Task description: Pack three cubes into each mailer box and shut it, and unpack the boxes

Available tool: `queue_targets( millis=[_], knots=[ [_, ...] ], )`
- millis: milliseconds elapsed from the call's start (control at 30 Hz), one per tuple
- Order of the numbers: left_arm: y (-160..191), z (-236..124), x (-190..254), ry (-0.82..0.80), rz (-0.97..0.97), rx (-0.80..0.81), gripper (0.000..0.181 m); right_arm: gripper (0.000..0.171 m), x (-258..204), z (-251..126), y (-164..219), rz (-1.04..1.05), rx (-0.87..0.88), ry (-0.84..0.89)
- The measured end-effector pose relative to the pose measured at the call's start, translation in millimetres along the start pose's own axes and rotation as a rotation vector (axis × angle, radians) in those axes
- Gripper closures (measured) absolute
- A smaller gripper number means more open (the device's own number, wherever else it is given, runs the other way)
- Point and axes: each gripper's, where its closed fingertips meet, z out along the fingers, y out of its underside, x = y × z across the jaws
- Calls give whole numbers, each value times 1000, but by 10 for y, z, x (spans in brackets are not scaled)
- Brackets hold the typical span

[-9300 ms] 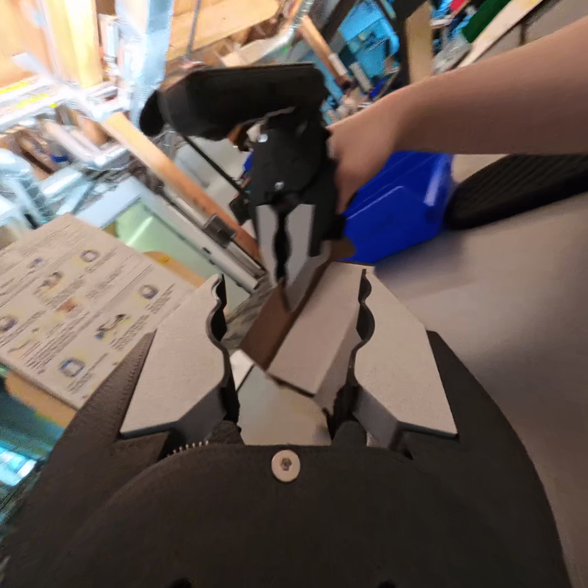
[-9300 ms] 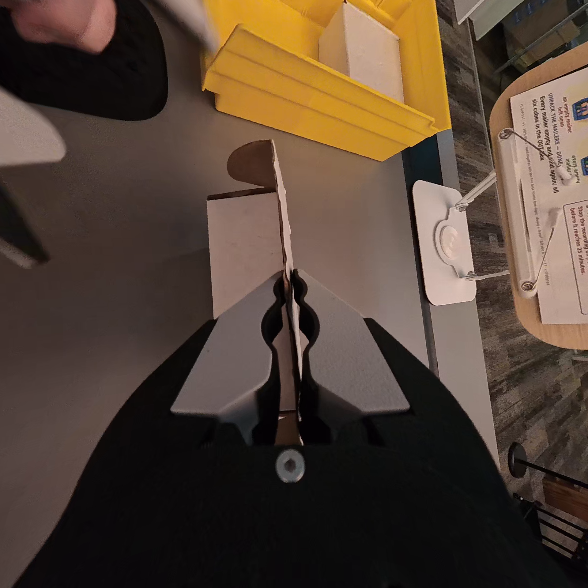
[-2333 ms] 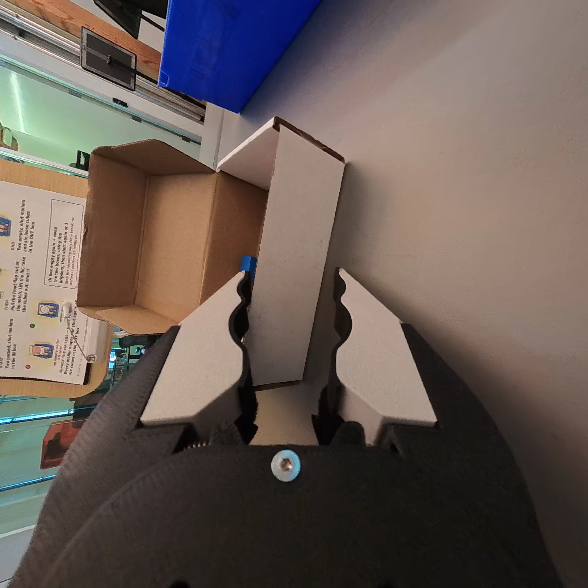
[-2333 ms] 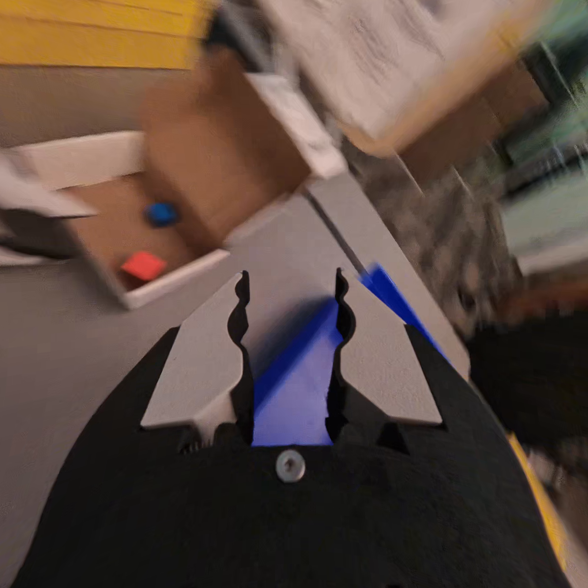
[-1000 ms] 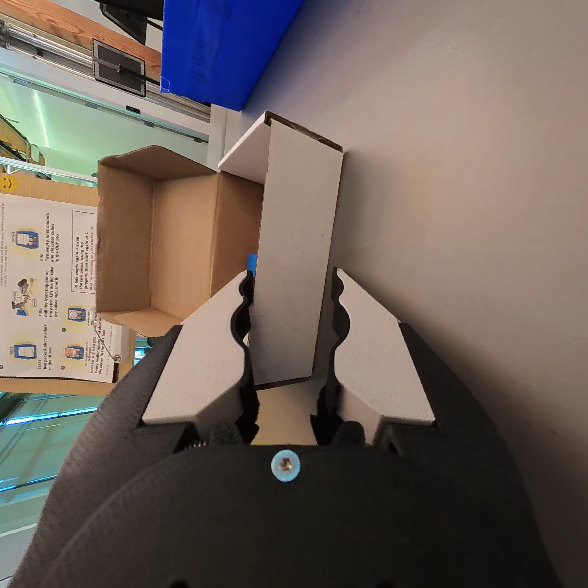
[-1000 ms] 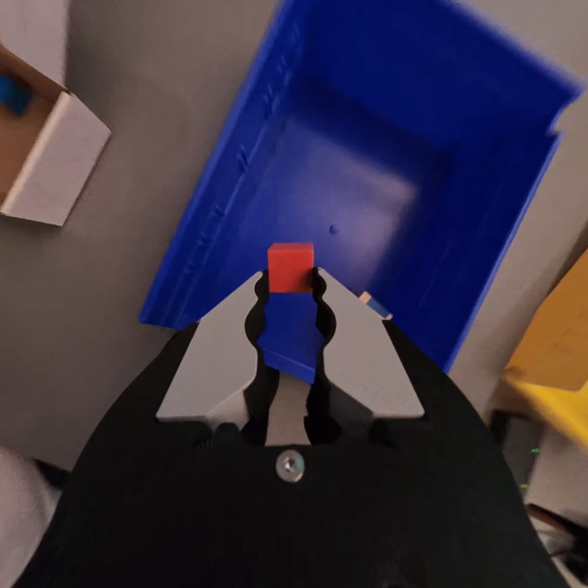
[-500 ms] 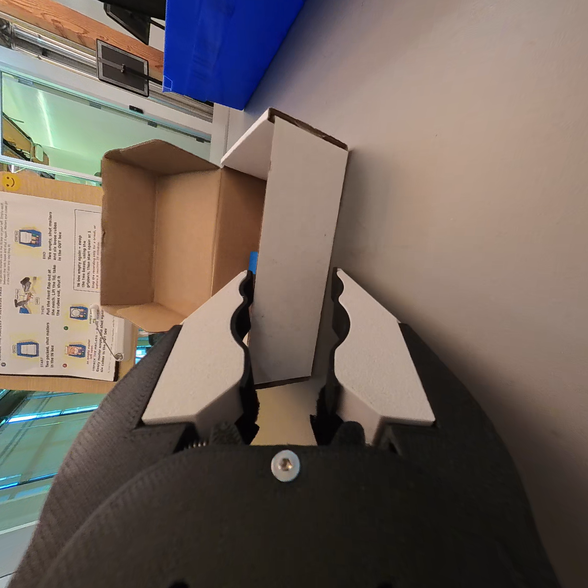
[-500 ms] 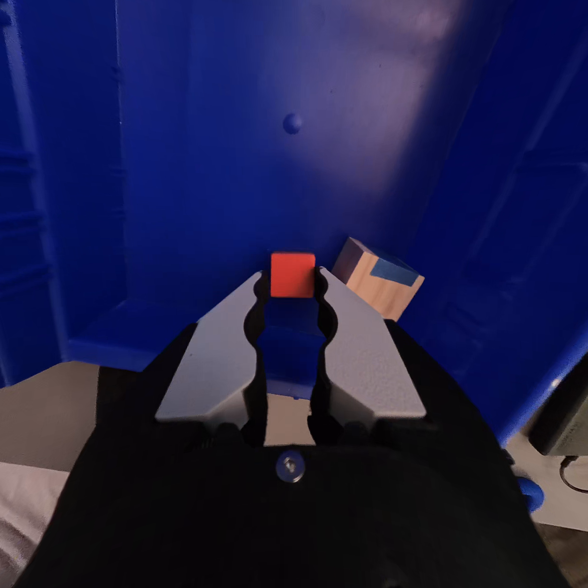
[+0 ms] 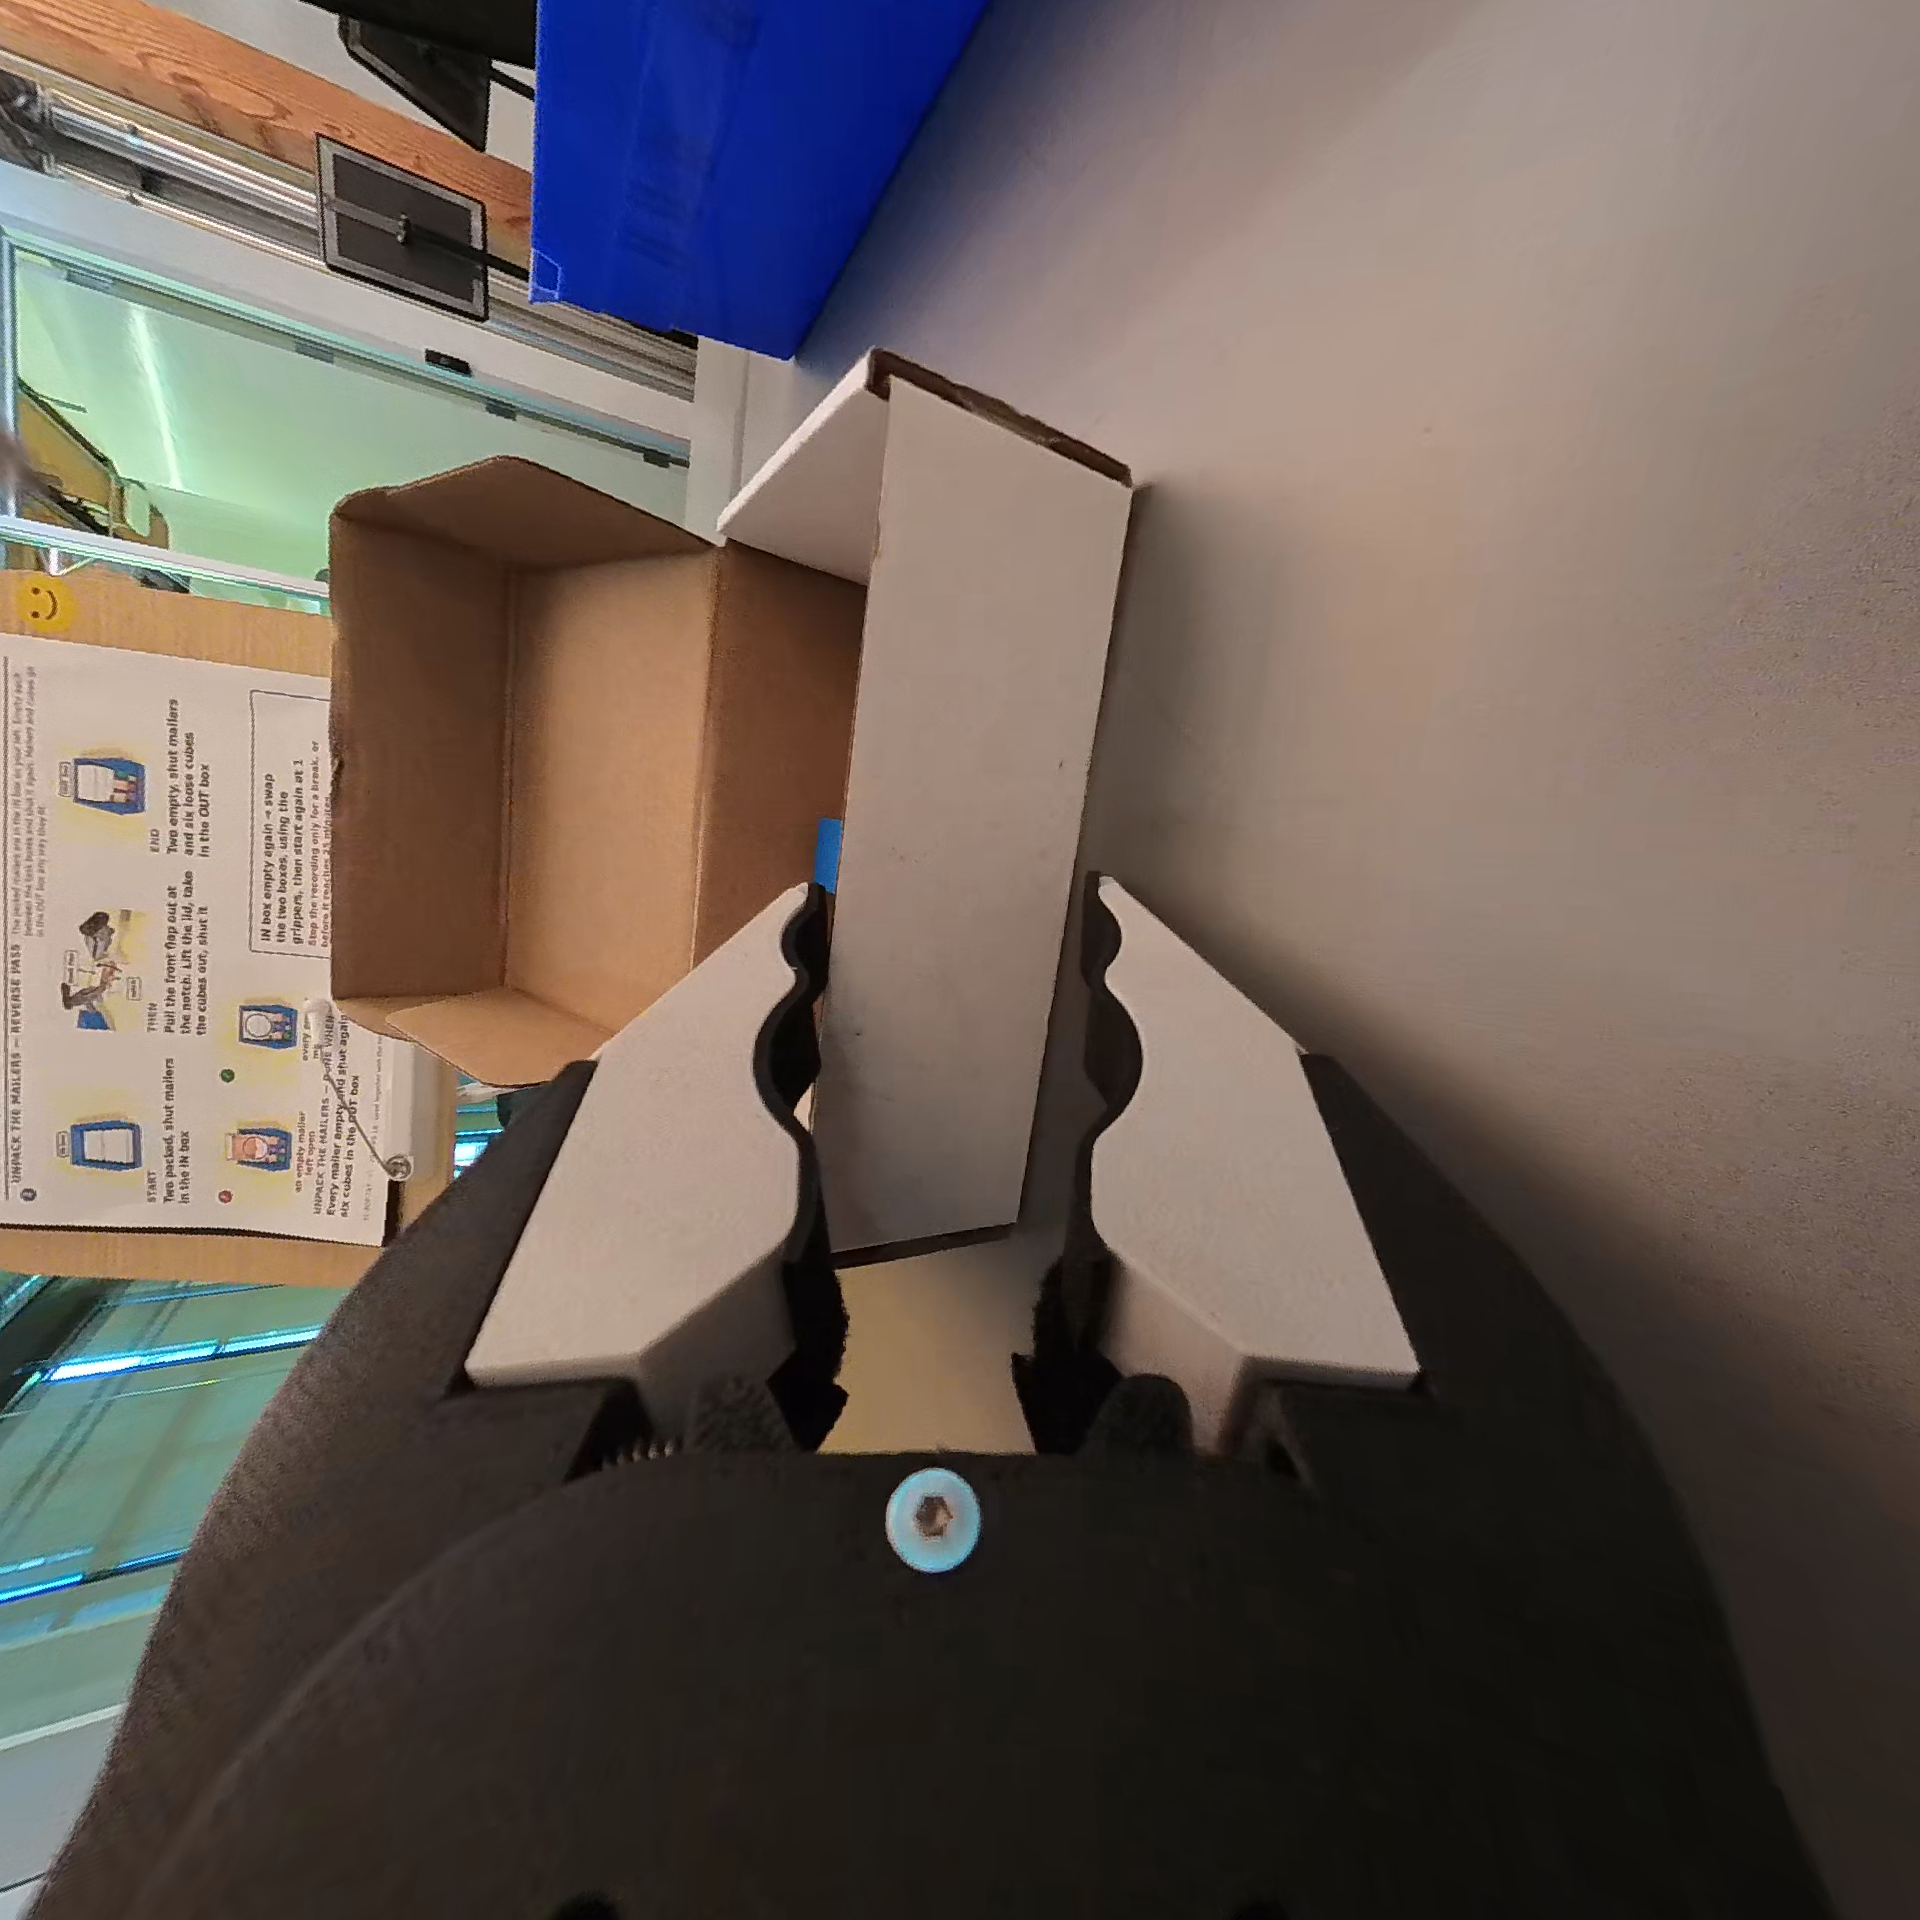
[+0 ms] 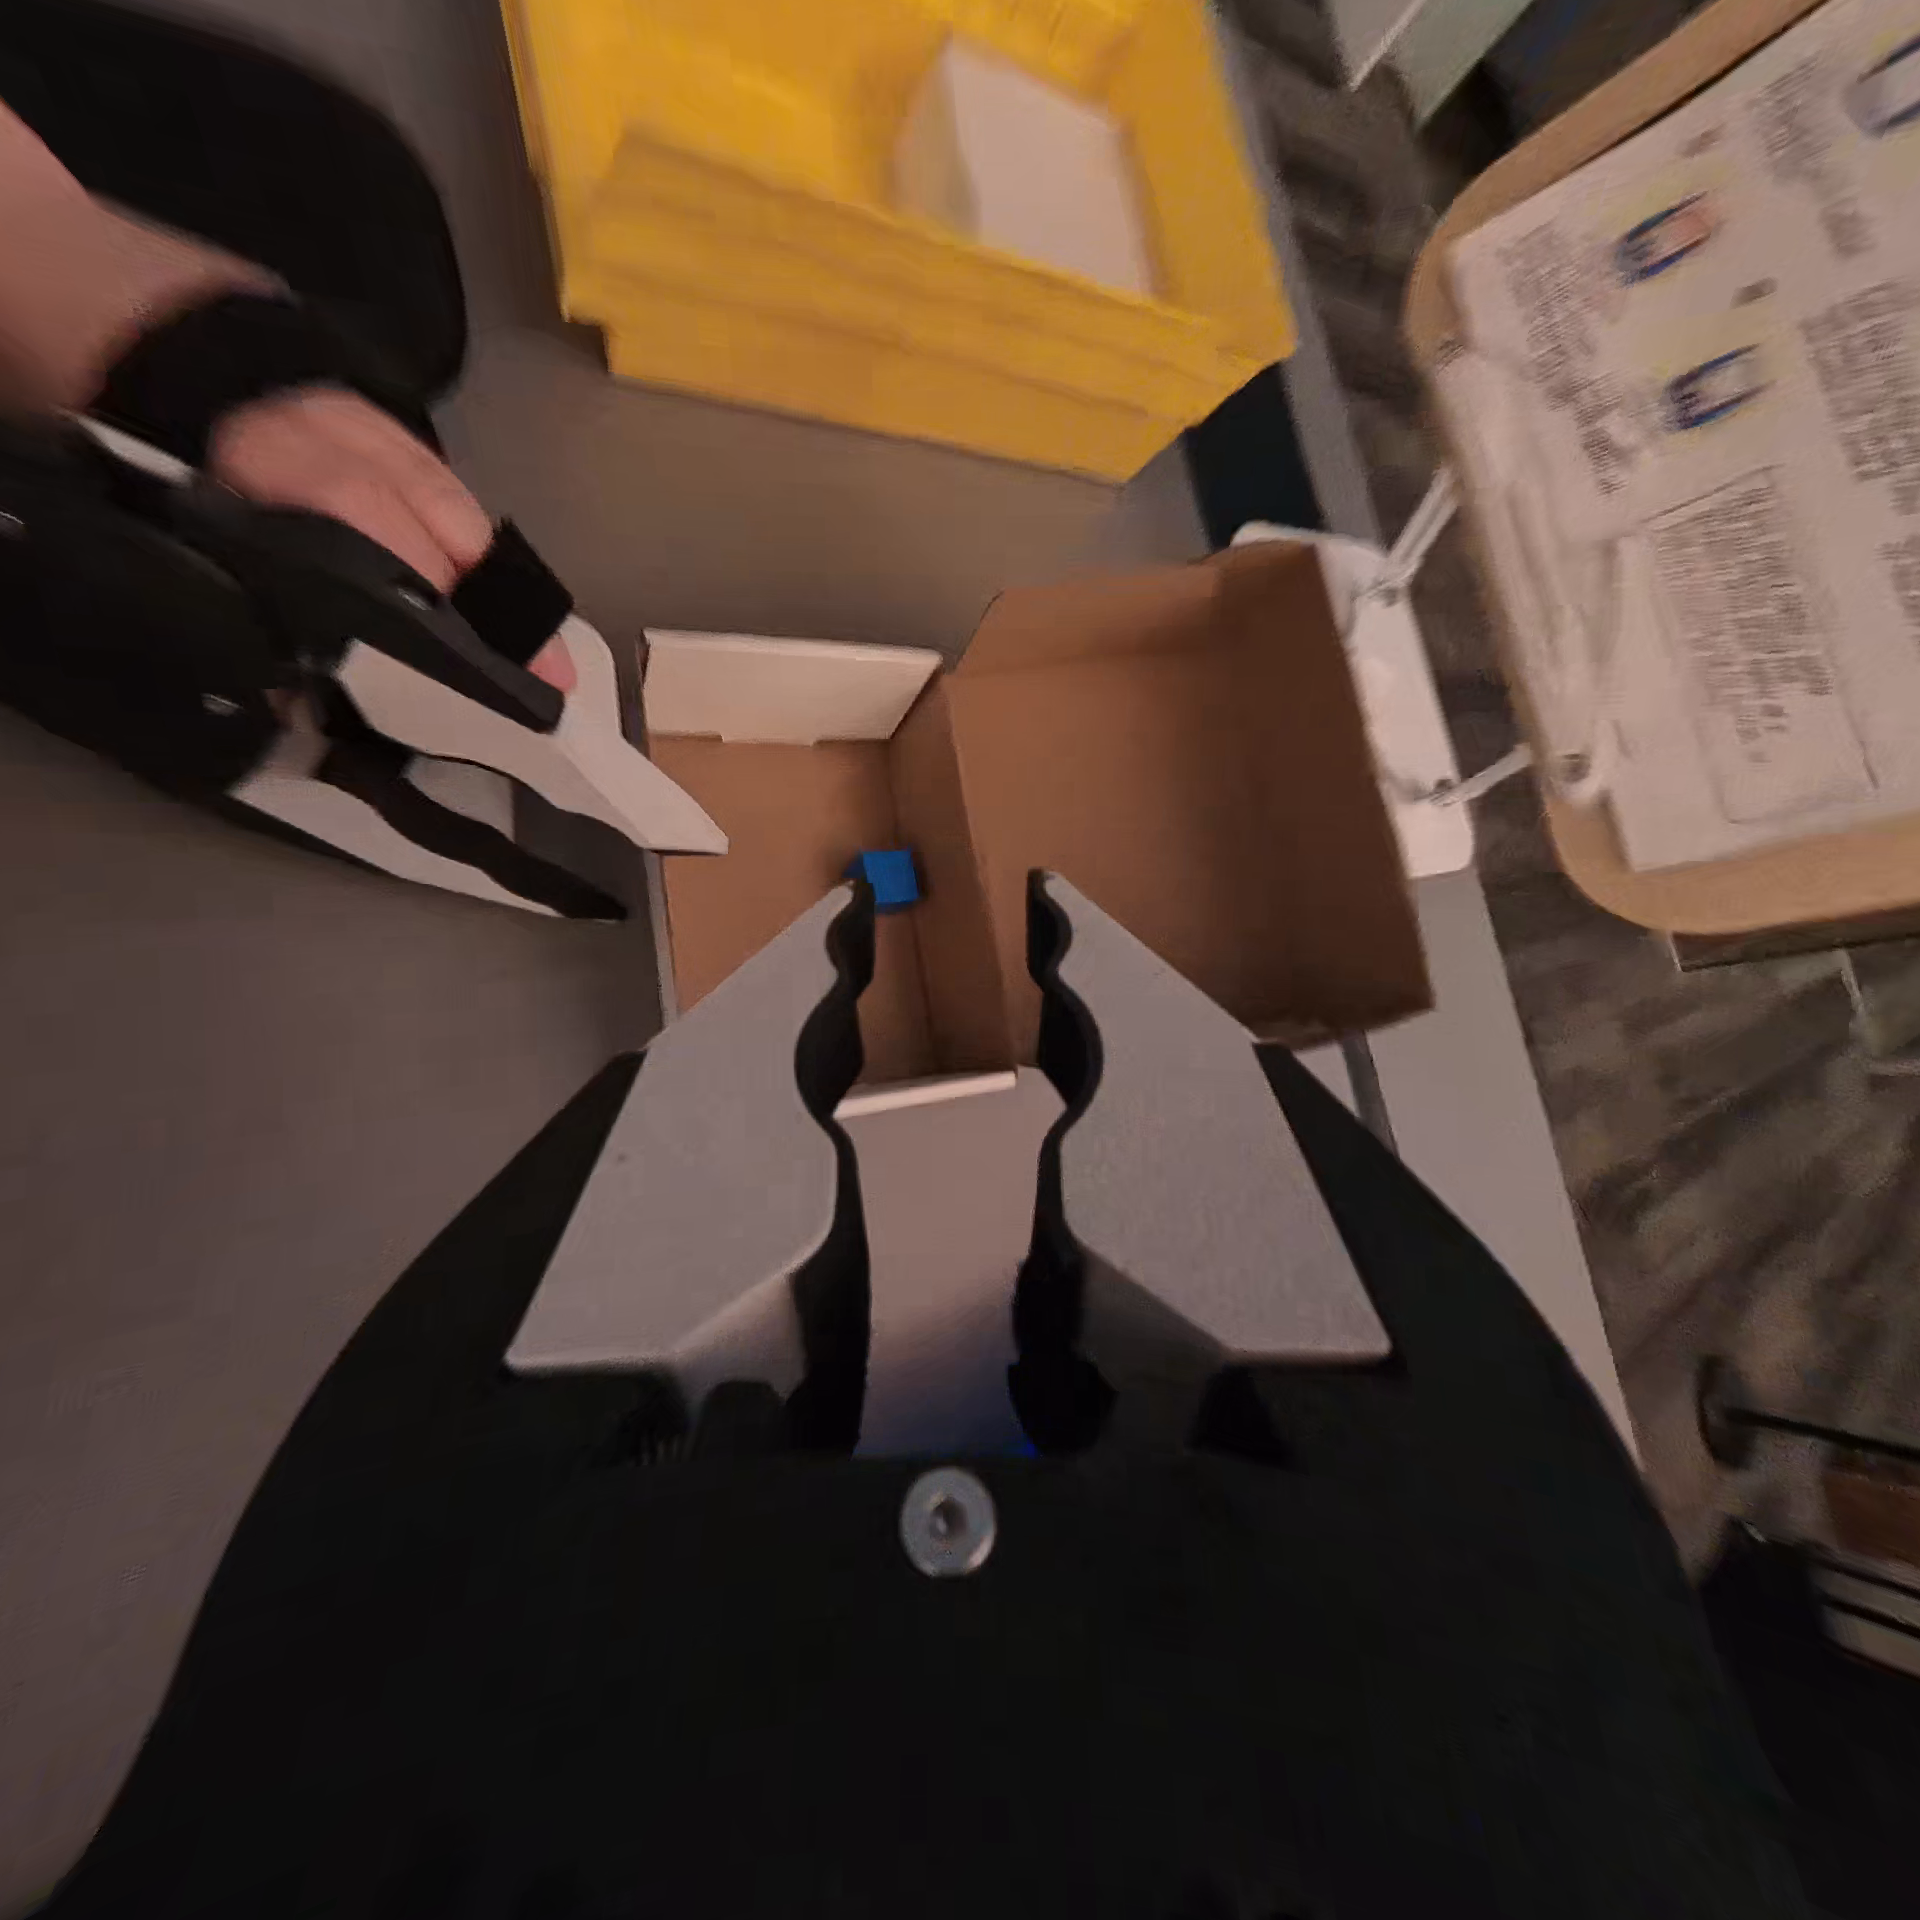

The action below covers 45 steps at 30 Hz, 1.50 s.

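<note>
A white mailer box (image 10: 790, 675) stands open on the grey table, its brown lid (image 10: 1195, 810) raised. One blue cube (image 10: 883, 878) lies inside; a sliver of it shows in the left wrist view (image 9: 829, 852). My right gripper (image 10: 948, 883) hovers above the box, open and empty. My left gripper (image 9: 951, 888) is open around the box's white side wall (image 9: 987, 727). One finger is at the rim and the other is by the table. A small gap shows on the table side. The left gripper also shows in the right wrist view (image 10: 670, 878), held by a hand.
A yellow bin (image 10: 883, 260) behind the box holds another white mailer box (image 10: 1029, 177). A blue bin (image 9: 727, 156) stands on the table beyond the open box. A board with an instruction sheet (image 10: 1714, 468) stands right of the lid. From my left tips it is roughly 7 centimeters to the blue cube (image 10: 883, 878); from my right, 15 centimeters.
My right gripper carried a red cube into the blue bin, let it go, and swung over to the open mailer box. The left gripper has not moved.
</note>
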Motion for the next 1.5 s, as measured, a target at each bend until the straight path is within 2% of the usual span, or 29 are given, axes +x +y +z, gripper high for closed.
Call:
queue_targets(
  millis=[133, 267, 533, 767, 933, 1067, 1133, 1233, 1300, 1433, 1500],
  knots=[
    [1, -2, 1, -1, -1, 1, 133, 142, -227, 766, 321, -92, -200, -78],
    [2, 0, 0, 2, -4, 2, 133, 140, -289, 1143, 614, -133, -331, -117],
    [1, -1, 2, 1, 2, 2, 133, 138, -265, 1362, 698, -79, -368, -161],
    [1, -1, 2, 0, 5, 1, 133, 147, -285, 1386, 782, -82, -441, -182],
    [4, -3, 2, -1, 8, 0, 134, 150, -248, 1080, 541, -115, -418, -153],
    [5, -4, 2, -1, 8, 0, 134, 150, 108, 329, 200, -141, -370, 23],
    [5, -5, 2, -1, 9, -1, 134, 150, 425, -177, 230, -85, -372, 148],
    [8, -5, 0, -5, 18, -6, 134, 150, 810, -856, 774, 158, -458, 260],
    [8, -5, -2, -8, 24, -8, 134, 150, 843, -1046, 1273, 328, -511, 237],
    [10, -9, -2, -12, 31, -9, 134, 150, 524, -943, 2151, 453, -649, 98],
    [12, -10, -4, -12, 30, -10, 134, 150, 350, -864, 2475, 479, -720, 49]
  ],
)
